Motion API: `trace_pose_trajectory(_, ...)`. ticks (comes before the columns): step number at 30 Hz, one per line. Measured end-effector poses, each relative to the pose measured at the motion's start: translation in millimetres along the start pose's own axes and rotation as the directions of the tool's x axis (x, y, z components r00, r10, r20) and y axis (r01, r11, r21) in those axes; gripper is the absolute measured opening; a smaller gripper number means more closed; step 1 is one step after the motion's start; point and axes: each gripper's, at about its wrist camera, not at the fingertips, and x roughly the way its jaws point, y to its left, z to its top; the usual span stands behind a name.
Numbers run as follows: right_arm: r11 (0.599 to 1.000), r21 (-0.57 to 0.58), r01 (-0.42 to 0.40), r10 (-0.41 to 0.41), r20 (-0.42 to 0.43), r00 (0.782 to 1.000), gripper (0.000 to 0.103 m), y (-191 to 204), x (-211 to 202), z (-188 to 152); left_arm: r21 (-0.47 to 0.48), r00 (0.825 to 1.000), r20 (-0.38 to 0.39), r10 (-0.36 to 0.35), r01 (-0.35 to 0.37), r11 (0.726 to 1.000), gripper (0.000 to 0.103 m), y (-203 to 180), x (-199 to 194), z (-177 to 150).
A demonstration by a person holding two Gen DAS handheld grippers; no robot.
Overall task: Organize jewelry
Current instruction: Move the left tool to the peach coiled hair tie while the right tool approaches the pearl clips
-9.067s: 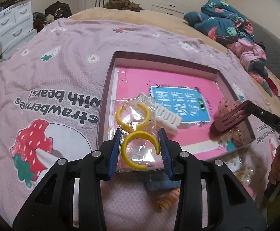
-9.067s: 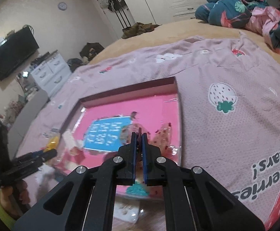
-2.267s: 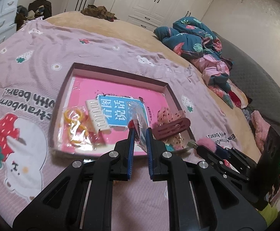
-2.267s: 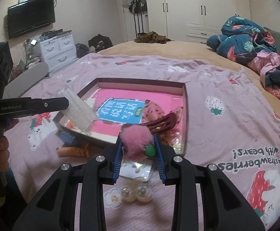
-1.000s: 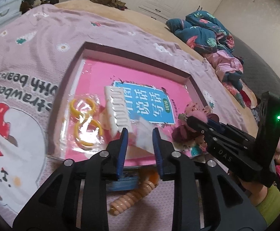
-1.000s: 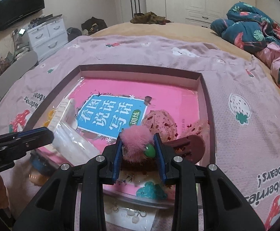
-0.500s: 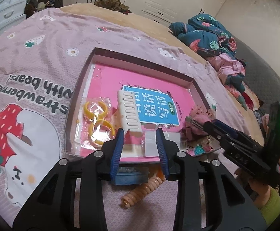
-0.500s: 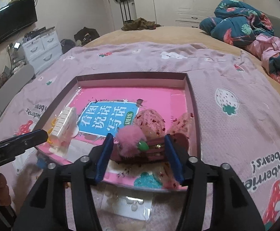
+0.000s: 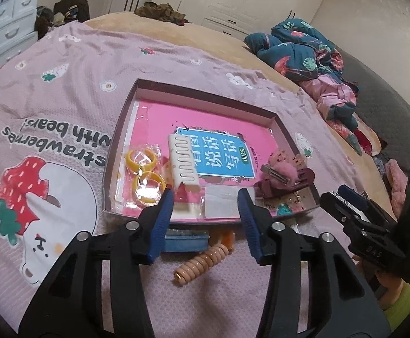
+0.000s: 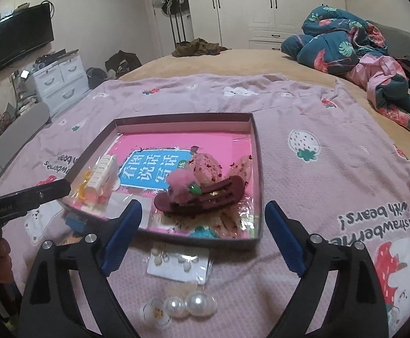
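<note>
A shallow box [image 9: 205, 93] [image 10: 257, 152] with a pink liner lies on the bed. In it are yellow rings in a bag [image 9: 144, 174], a white comb [image 9: 180, 157] [image 10: 103, 172], a small clear packet [image 9: 224, 199], a maroon hair clip [image 10: 205, 193] and a pink pompom clip [image 9: 282, 169] [image 10: 183, 180]. My left gripper [image 9: 206, 201] is open and empty above the box's near edge. My right gripper [image 10: 202, 214] is open and empty just in front of the maroon clip.
On the blanket near the box lie a peach coil hair tie [image 9: 202, 263], a blue item [image 9: 183, 240], an earring card [image 10: 178, 262] and a pearl clip [image 10: 179, 307]. A heap of bedding [image 10: 345, 42] lies at the far right. Drawers [image 10: 58, 80] stand beyond the bed.
Both grippers have opened wide and drawn back. The left let go of the clear packet in the box. The right let go of the pink pompom clip, which now lies on the maroon clip.
</note>
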Motion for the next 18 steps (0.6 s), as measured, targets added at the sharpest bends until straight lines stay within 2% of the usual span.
trace_pose_trajectory(3, 1.000, -0.001, 0.004, -0.004, 0.007, 1.000, 0.090, -2, -11, -4, 0.010, 1.000, 0.006, 0.002, -0.002, 1.000, 0.041, -3, -8, -2)
trace_pose_trajectory(5, 1.000, -0.002, 0.009, -0.009, 0.017, 1.000, 0.094, -3, -19, -6, 0.019, 1.000, 0.013, 0.008, -0.009, 1.000, 0.047, -6, -14, -3)
trace_pose_trajectory(12, 0.999, -0.031, 0.007, -0.006, 0.030, 1.000, 0.094, -1, -39, -11, 0.041, 0.999, 0.034, 0.029, -0.030, 0.999, 0.056, -9, -32, -9)
trace_pose_trajectory(14, 0.999, -0.037, 0.006, -0.005, 0.034, 0.999, 0.095, 0, -45, -11, 0.046, 0.998, 0.043, 0.040, -0.042, 0.998, 0.061, -9, -38, -10)
trace_pose_trajectory(18, 0.999, -0.048, 0.001, 0.001, 0.040, 0.999, 0.096, 3, -55, -13, 0.044, 0.997, 0.057, 0.052, -0.055, 0.998, 0.063, -6, -50, -13)
